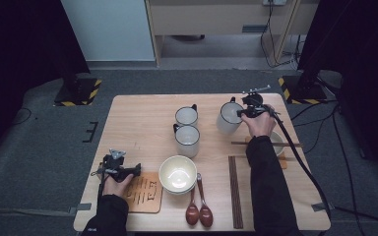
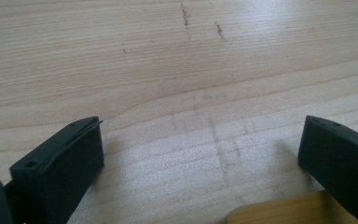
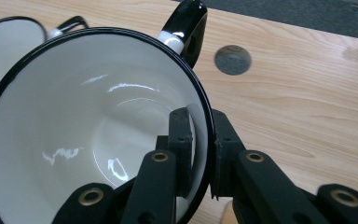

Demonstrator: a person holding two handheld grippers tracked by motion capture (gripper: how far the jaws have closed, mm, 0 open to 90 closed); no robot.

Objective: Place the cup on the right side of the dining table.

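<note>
- White enamel with a black rim: that's the mug (image 3: 88,130) the right gripper (image 1: 246,111) has, pinched by its wall, one jaw inside and one outside, at the far right of the wooden surface (image 1: 138,123). In the high view the mug (image 1: 228,118) looks tilted, and I'd say it's off the surface, though I can't be sure.
- Grabbing the rim instead of the black handle (image 3: 186,25) makes sense to me: the wall is thin enough for narrow jaws, and the handle points away from the gripper anyway.
- The left gripper (image 1: 120,169) sits low at the near left, jaws wide apart with nothing between them but bare wood. It's parked just beside the wooden coaster (image 1: 145,194), a corner of which peeks in at the bottom of the left gripper view (image 2: 279,212). Looks like it's just waiting.
- Counting mugs: three total, the held one plus two more (image 1: 186,116) (image 1: 187,140) standing together mid-surface, handles toward the far side.
- Bowls: the cream one (image 1: 177,173) front and centre looks like it may be a stack, can't tell how many. Another bowl (image 1: 278,140) sits behind the right forearm with chopsticks (image 1: 263,144) laid across it.
- Two dark red spoons (image 1: 199,209) lie side by side near the front edge.
- One more bundle of dark chopsticks (image 1: 235,189) lies lengthwise beside them; exact count is too fine to make out.
</note>
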